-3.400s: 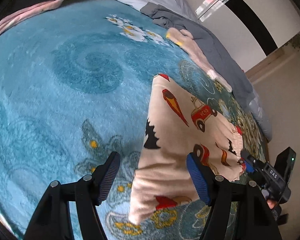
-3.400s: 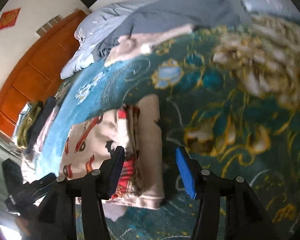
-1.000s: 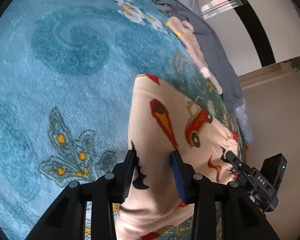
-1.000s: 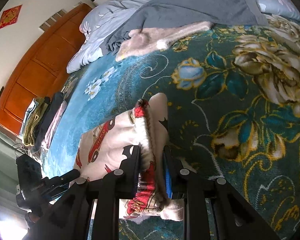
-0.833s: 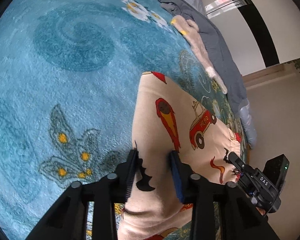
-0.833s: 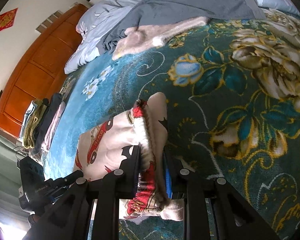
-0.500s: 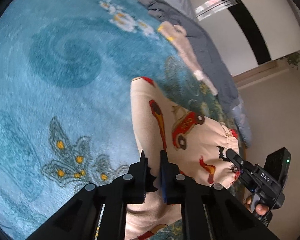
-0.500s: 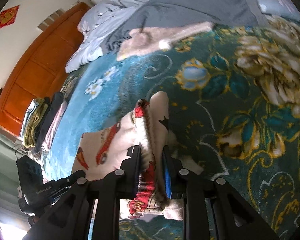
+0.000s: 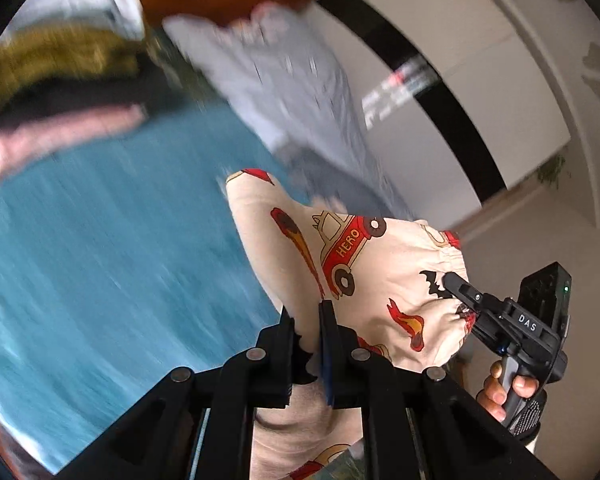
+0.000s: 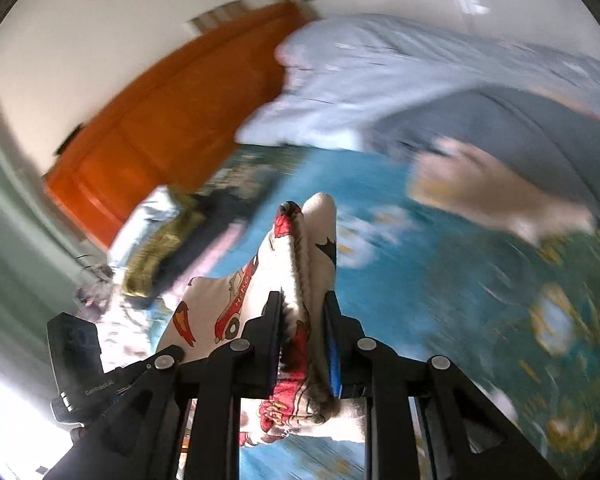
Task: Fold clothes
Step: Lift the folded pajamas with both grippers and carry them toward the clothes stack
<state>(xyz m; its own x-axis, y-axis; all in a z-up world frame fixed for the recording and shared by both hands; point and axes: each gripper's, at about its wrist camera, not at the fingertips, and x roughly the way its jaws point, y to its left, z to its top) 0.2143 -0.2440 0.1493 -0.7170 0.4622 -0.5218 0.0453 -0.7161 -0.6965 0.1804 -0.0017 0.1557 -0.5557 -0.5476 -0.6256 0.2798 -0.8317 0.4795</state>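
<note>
Cream fabric printed with red cars and flames, a child's garment (image 9: 364, 264), hangs lifted above a teal floral blanket (image 9: 100, 248), pinched at two places. The left gripper (image 9: 306, 320) is clamped narrowly on one edge of the garment, its black fingers pressed against the cloth from both sides. The right gripper (image 10: 302, 308) is closed on the bunched, red-trimmed waistband end, the folded layers squeezed between its pads; in the left wrist view it appears at the far side of the cloth, with a hand (image 9: 504, 388) wrapped round its handle. The garment stretches between the two tools, clear of the bed surface. Around it, much is blurred by motion. A stack of folded clothes (image 9: 56, 92), olive, dark and pink, sits at the far edge of the blanket. A pale grey duvet (image 10: 400, 76) is heaped beyond, with a darker grey piece (image 10: 520, 132) and a beige fuzzy item (image 10: 488, 192) lying at its foot. An orange wooden headboard (image 10: 168, 112) backs the bed against a white wall. The raised cloth hides the blanket directly beneath it.
</note>
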